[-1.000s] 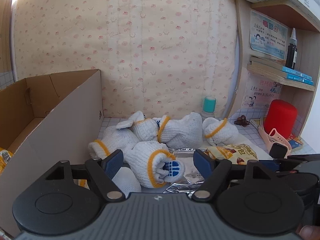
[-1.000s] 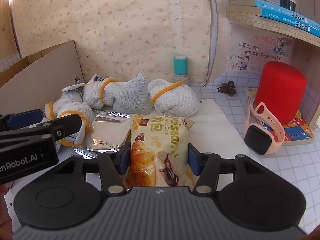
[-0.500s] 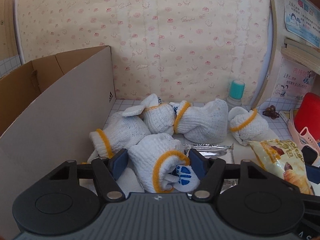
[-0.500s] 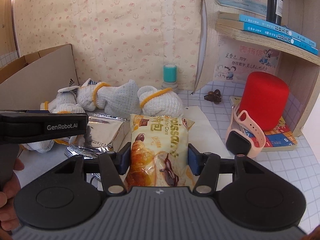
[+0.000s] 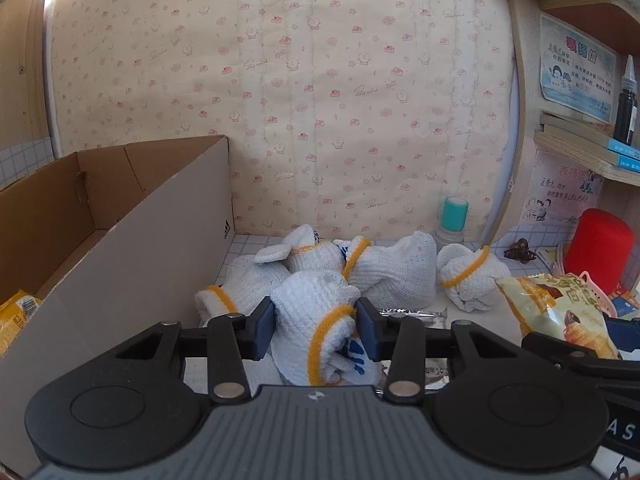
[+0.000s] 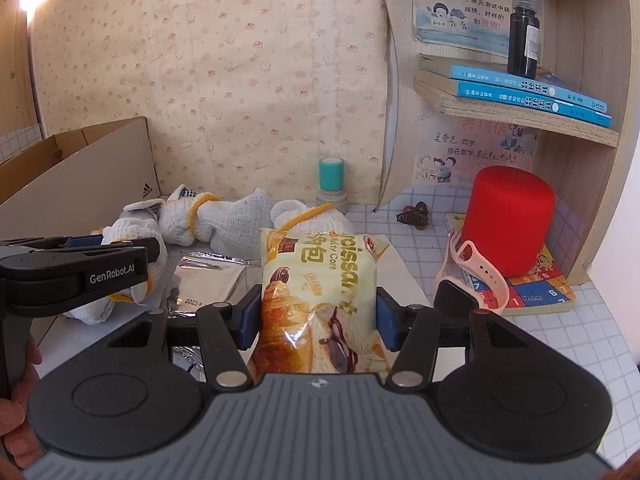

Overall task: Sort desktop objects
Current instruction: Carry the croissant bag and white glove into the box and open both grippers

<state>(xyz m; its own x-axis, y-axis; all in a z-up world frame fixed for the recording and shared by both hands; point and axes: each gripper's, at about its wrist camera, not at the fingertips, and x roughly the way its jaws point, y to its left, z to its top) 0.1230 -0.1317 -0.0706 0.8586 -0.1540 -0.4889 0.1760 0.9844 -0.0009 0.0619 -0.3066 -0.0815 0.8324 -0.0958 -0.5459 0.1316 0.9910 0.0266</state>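
Observation:
My left gripper [image 5: 316, 326] is shut on a rolled white glove with an orange cuff [image 5: 316, 320] and holds it off the desk, in front of several more rolled gloves [image 5: 394, 272]. My right gripper [image 6: 318, 316] is shut on a yellow croissant packet [image 6: 316, 280] and holds it raised above the desk. The packet also shows in the left wrist view [image 5: 560, 312]. The left gripper's body shows in the right wrist view [image 6: 76, 272], to the left of the packet.
An open cardboard box [image 5: 132, 248] stands at the left with a yellow packet [image 5: 16, 316] inside. A silver foil pouch [image 6: 208, 284] lies on the desk. A teal stamp [image 6: 332, 184], red cylinder [image 6: 512, 216], pink smartwatch [image 6: 468, 280], hair clip [image 6: 414, 213] and bookshelf [image 6: 516, 108] are at right.
My left gripper closed on the rolled glove and lifted it. My right gripper rose with the croissant packet still held.

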